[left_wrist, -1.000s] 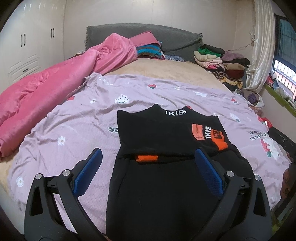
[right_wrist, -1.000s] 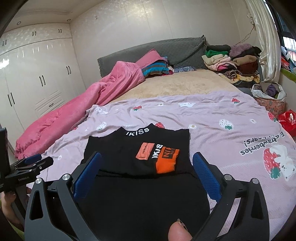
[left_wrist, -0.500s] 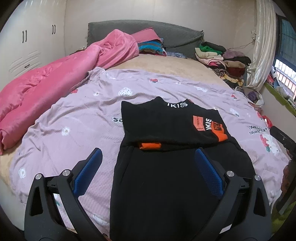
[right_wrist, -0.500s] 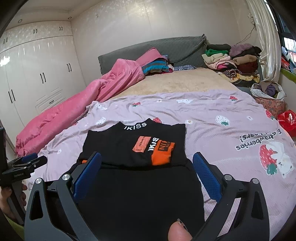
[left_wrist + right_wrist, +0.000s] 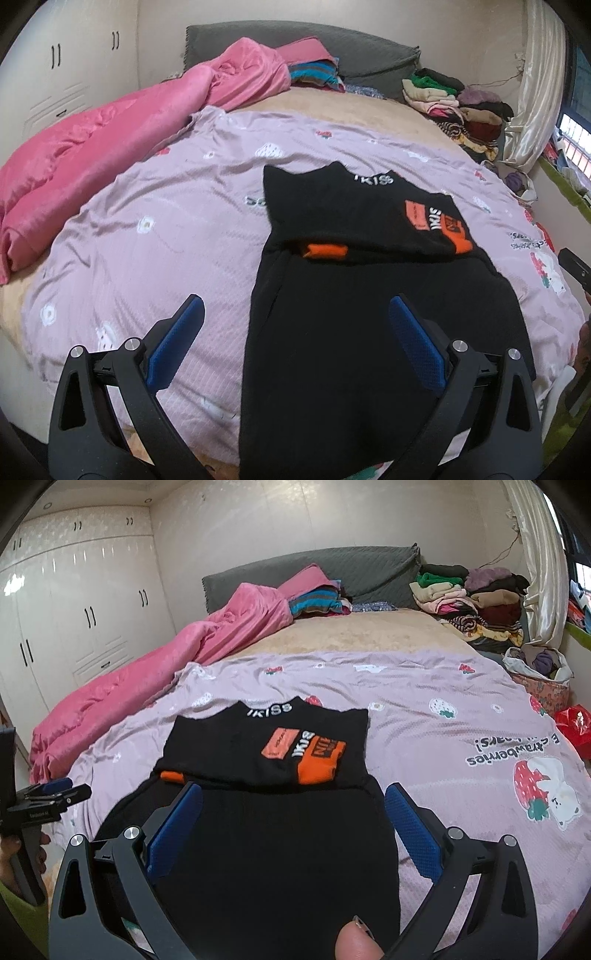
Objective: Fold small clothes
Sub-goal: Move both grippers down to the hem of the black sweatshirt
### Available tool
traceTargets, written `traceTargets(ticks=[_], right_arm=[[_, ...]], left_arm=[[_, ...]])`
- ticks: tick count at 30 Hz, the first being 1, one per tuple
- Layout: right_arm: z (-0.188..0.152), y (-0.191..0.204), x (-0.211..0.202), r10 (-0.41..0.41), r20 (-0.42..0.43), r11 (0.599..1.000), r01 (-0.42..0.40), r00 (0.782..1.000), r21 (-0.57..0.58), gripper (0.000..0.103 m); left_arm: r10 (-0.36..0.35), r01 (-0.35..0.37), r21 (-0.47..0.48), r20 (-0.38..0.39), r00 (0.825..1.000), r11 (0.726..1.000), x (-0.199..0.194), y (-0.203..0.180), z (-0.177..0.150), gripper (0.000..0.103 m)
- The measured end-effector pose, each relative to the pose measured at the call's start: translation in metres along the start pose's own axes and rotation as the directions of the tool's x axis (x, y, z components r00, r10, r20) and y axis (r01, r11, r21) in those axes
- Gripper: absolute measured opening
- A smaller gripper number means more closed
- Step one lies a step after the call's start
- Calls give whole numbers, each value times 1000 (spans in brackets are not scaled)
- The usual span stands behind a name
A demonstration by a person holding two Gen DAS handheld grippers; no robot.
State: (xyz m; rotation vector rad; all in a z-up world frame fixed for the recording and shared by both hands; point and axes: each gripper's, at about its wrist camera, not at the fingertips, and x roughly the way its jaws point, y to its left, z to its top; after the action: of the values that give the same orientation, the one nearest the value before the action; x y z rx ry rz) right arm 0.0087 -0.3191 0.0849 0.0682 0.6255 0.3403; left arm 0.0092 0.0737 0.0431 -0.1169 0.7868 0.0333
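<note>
Black garment (image 5: 369, 332) lying flat on the lilac strawberry-print sheet (image 5: 166, 229), collar pointing toward the headboard (image 5: 332, 572).
Collar reads "IKISS"; the orange patch lettering is too blurred to read; the sheet shows "Strawberries". Long axis runs away from both cameras. Left gripper (image 5: 295, 343) and right gripper (image 5: 293, 827) hang spread wide above the hem, holding nothing.

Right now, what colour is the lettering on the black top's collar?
White, reading "IKISS", on the collar of the black top. Clearest in the right wrist view.

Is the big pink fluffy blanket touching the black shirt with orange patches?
Apart. In the left wrist view, purple sheet lies between the pink blanket and black shirt.
</note>
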Motion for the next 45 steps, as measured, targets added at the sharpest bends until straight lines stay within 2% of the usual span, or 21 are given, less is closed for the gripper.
traceTargets(ticks=[11, 23, 24, 26, 28, 29, 31, 33, 36, 39, 45], right_arm=[[-21, -7, -4, -4, -41, 1000, 3, 999, -16, 98], [-47, -13, 3, 12, -110, 1000, -13, 994, -11, 98], [-48, -13, 3, 12, -114, 1000, -14, 993, -10, 98], [-52, -14, 4, 11, -121, 1000, -12, 993, -8, 98], [-55, -15, 4, 10, -128, 1000, -11, 992, -8, 98], [-57, -15, 4, 8, -133, 1000, -10, 991, -10, 98], [-59, -16, 6, 5, -142, 1000, -7, 990, -15, 98], [-63, -17, 6, 3, -152, 1000, -6, 988, -17, 98], [-69, -19, 6, -2, -165, 1000, -1, 986, -20, 98], [-75, -20, 6, -5, -182, 1000, 0, 983, -25, 98], [-94, -20, 6, 7, -236, 999, -19, 972, -45, 98]], left_arm=[[14, -16, -33, -55, 998, 999, 5, 24, -24, 93], [-62, 56, -67, -101, 993, 996, 6, 37, -54, 93], [-68, 62, -64, -103, 992, 996, 5, 37, -57, 91], [-79, 72, -63, -114, 990, 995, 5, 38, -63, 79], [-97, 88, -67, -131, 987, 994, 6, 39, -70, 60], [-102, 93, -69, -137, 985, 993, 7, 40, -72, 56], [-134, 123, -78, -156, 979, 989, 8, 41, -78, 39], [-171, 156, -100, -172, 970, 983, 11, 43, -83, 32], [-180, 161, -112, -191, 965, 981, 14, 44, -91, 32], [-205, 179, -134, -224, 953, 975, 20, 45, -101, 32], [-193, 170, -113, -232, 953, 979, 21, 40, -106, 32]])
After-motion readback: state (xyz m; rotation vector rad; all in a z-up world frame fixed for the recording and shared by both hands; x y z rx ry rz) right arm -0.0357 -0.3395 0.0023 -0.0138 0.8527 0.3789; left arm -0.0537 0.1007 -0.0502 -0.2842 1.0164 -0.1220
